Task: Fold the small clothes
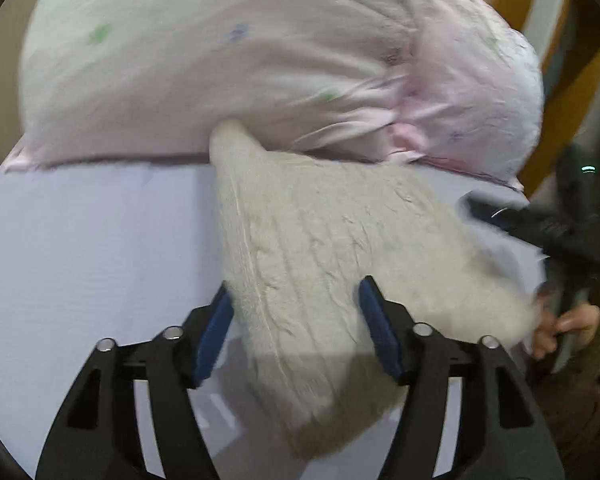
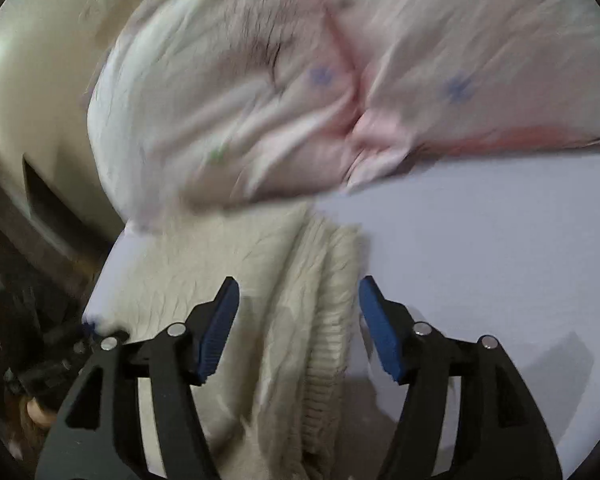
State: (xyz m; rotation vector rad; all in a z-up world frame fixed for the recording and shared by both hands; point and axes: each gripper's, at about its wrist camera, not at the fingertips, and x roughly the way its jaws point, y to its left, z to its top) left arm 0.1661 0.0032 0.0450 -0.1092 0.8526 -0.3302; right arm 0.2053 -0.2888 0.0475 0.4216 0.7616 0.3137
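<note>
Here both claws gape over the cream sweater.

Your knitted garment lies on the sheet, its far tip touching the duvet heaped behind it. Your left gripper sits over its near part, your right gripper over its ribbed edge

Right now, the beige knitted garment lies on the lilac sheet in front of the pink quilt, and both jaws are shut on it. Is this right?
Not quite: the knitted garment lies on the sheet before the quilt, but both wrist views show the jaws of the left gripper and right gripper open.
</note>
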